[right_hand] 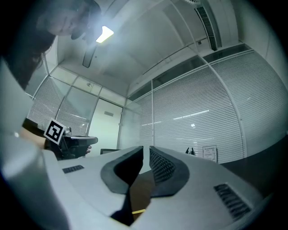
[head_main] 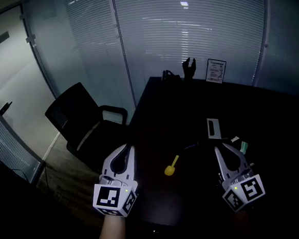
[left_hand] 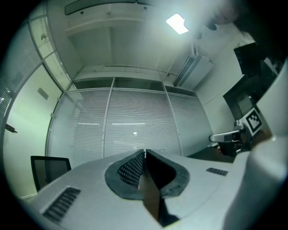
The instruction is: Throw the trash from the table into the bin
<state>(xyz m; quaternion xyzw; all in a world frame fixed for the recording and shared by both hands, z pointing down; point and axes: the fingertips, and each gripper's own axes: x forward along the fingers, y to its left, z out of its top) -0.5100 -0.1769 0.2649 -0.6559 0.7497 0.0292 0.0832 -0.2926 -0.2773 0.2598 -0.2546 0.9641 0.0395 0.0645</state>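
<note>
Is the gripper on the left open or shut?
Shut. In the left gripper view, the left gripper has its two jaws pressed together, with no gap and nothing between them.

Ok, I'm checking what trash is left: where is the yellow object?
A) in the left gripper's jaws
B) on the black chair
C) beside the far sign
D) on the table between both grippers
D: the yellow object lies on the table between the left gripper and the right gripper, touching neither.
</note>
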